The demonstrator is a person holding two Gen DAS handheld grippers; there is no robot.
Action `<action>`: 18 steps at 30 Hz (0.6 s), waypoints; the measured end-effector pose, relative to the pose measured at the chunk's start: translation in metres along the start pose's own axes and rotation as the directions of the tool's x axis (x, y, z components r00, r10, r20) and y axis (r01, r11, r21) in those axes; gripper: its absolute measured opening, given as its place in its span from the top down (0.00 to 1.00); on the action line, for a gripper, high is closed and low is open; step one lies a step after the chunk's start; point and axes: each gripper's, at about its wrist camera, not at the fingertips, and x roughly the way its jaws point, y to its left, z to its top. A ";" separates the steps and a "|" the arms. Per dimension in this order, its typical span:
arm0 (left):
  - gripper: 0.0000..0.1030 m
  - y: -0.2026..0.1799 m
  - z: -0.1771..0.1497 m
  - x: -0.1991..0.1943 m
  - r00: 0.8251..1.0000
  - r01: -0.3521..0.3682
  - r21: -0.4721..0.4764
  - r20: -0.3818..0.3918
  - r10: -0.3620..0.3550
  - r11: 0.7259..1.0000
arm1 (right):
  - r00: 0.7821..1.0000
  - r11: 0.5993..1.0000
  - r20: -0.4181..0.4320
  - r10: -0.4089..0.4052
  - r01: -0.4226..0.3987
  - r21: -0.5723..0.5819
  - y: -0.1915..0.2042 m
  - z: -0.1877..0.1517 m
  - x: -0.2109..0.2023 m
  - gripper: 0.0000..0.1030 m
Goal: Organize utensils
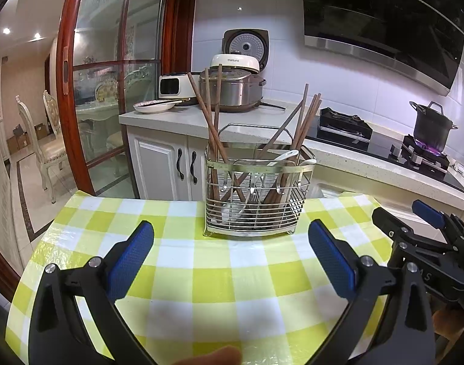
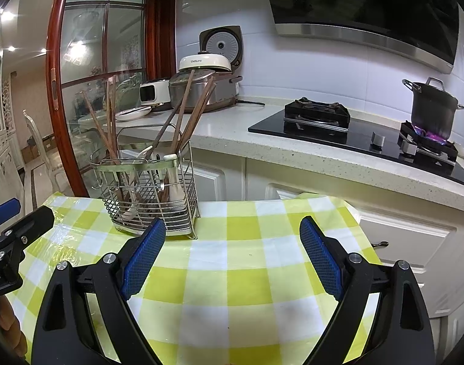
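While I hover both grippers:
Rack: wire caddy (image 1: pixel 255 194), table's far edge, chopsticks (image 1: pixel 212 112) inside.
Jaws: left gripper (image 1: pixel 232 261), right gripper (image 2: pixel 233 261) spread, empty.
Next: I judge regrouping chopsticks.

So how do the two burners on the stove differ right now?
The right burner is lit, showing a blue-purple flame, while the left burner shows no flame. The right burner carries a dark lidded pot; the left burner's grate is bare. Both sit on the same black glass cooktop with dark grates.
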 end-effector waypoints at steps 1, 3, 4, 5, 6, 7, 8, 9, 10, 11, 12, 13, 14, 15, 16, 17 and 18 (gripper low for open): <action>0.04 0.000 0.000 0.000 1.000 0.000 0.000 0.000 0.000 1.000 | 1.000 1.000 0.000 0.001 -0.001 0.000 0.000 0.000 0.000 0.18; 0.04 0.000 0.000 0.000 1.000 -0.001 -0.001 -0.001 0.001 1.000 | 1.000 1.000 0.000 0.001 -0.001 -0.001 0.000 0.001 0.000 0.18; 0.04 0.000 0.000 0.000 1.000 -0.001 -0.002 0.000 0.001 1.000 | 1.000 1.000 0.000 0.000 0.000 -0.001 0.000 0.001 0.000 0.18; 0.04 0.000 0.000 0.000 1.000 -0.001 -0.001 0.000 0.001 1.000 | 1.000 1.000 -0.001 0.000 0.000 -0.001 0.000 0.001 0.000 0.18; 0.04 0.000 0.000 0.000 1.000 -0.001 -0.001 0.000 0.001 1.000 | 1.000 1.000 -0.001 0.001 -0.001 0.000 0.000 0.001 0.000 0.18; 0.04 0.000 0.000 0.000 1.000 -0.001 -0.001 -0.001 0.001 1.000 | 1.000 1.000 0.000 0.001 -0.001 0.000 0.000 0.001 0.000 0.18; 0.04 0.001 0.000 0.000 1.000 0.000 -0.001 -0.001 0.000 1.000 | 1.000 1.000 0.000 0.000 0.000 -0.001 0.000 0.001 0.000 0.18; 0.04 0.000 0.000 0.000 1.000 -0.001 -0.001 0.000 0.001 1.000 | 1.000 1.000 -0.001 0.001 -0.001 -0.001 0.000 0.001 0.000 0.18; 0.04 0.000 0.000 0.000 1.000 -0.002 -0.001 -0.001 0.002 1.000 | 1.000 1.000 0.000 0.001 -0.001 -0.001 0.000 0.001 0.000 0.18; 0.04 0.001 0.000 0.000 1.000 0.000 -0.002 -0.001 0.000 1.000 | 1.000 1.000 -0.001 0.001 -0.001 0.000 0.000 0.001 -0.001 0.18; 0.04 0.000 0.000 0.000 1.000 0.000 -0.001 -0.001 0.000 1.000 | 1.000 1.000 -0.001 0.001 -0.001 0.000 0.000 0.001 -0.001 0.18; 0.04 0.001 0.000 0.000 1.000 -0.001 -0.001 -0.001 0.001 1.000 | 1.000 1.000 0.000 0.001 -0.001 -0.001 0.000 0.001 -0.001 0.18; 0.04 0.000 0.000 0.000 1.000 0.000 -0.001 0.000 0.000 1.000 | 1.000 1.000 0.000 0.001 -0.001 -0.001 0.000 0.001 0.000 0.18; 0.04 0.001 0.000 0.000 1.000 0.001 -0.002 -0.001 -0.001 1.000 | 1.000 1.000 -0.001 0.001 -0.001 -0.001 0.000 0.001 0.000 0.18; 0.04 0.000 0.000 0.000 1.000 0.001 -0.002 0.000 -0.001 1.000 | 1.000 1.000 0.000 0.001 -0.001 -0.001 0.000 0.001 0.000 0.18; 0.04 0.000 0.000 0.000 1.000 -0.001 -0.001 0.000 0.001 1.000 | 1.000 1.000 -0.001 0.001 -0.001 -0.002 0.000 0.001 -0.001 0.18; 0.04 0.000 0.000 0.000 1.000 -0.001 -0.001 0.000 0.001 1.000 | 1.000 1.000 0.000 0.001 -0.001 -0.002 0.000 0.001 0.000 0.18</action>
